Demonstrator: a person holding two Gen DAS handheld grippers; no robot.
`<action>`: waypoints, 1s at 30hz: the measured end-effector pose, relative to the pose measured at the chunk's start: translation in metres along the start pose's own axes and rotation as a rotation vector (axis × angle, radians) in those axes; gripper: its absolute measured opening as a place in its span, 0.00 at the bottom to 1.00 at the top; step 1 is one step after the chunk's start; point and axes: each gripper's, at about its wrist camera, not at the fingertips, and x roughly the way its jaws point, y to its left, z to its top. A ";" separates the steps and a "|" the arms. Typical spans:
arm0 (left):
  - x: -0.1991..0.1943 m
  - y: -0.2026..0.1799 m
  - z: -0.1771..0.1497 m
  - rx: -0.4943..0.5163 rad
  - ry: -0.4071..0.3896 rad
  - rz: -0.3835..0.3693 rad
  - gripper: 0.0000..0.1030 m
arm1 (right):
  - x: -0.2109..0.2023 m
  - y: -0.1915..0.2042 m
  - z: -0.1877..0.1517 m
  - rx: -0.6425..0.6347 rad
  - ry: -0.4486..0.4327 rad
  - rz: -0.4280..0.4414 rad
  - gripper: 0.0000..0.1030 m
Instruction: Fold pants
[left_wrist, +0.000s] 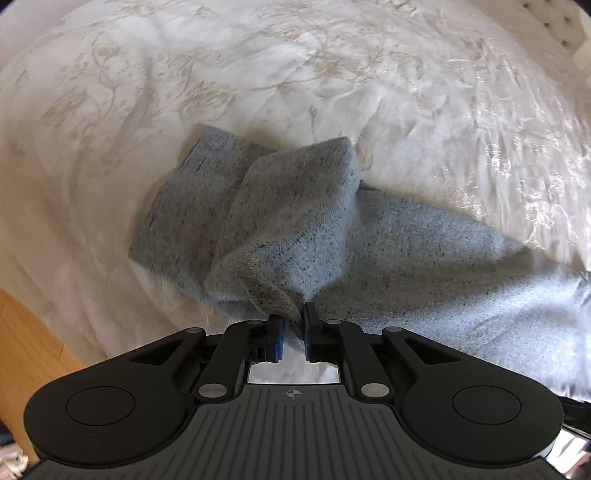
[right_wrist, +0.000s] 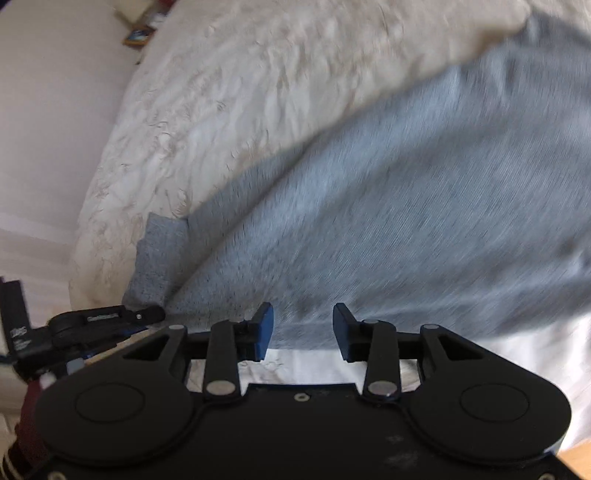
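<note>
The grey-blue knit pants (left_wrist: 295, 229) lie on a white bed. My left gripper (left_wrist: 294, 321) is shut on a bunched fold of the pants near the hem, lifting a flap above the cloth. A leg end lies flat at the far left. In the right wrist view the pants (right_wrist: 406, 203) spread wide and blurred across the bed. My right gripper (right_wrist: 303, 325) is open and empty, its fingertips just above the near edge of the pants. The left gripper (right_wrist: 110, 317) shows at the left edge of the right wrist view.
A white bedspread with a pale floral pattern (left_wrist: 258, 74) covers the bed. Wooden floor (left_wrist: 26, 343) shows at the lower left. A white wall (right_wrist: 48, 110) stands at the left, with a small framed item (right_wrist: 138, 35) beyond the bed.
</note>
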 end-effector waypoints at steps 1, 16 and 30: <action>-0.002 0.000 0.001 0.021 -0.011 -0.001 0.12 | 0.006 0.003 -0.001 0.017 0.010 -0.005 0.41; -0.037 -0.023 -0.023 0.394 -0.184 -0.056 0.16 | 0.038 0.016 -0.007 0.323 -0.155 -0.018 0.05; 0.005 0.054 -0.001 -0.153 -0.011 -0.265 0.33 | 0.029 0.038 -0.010 0.159 -0.100 -0.154 0.05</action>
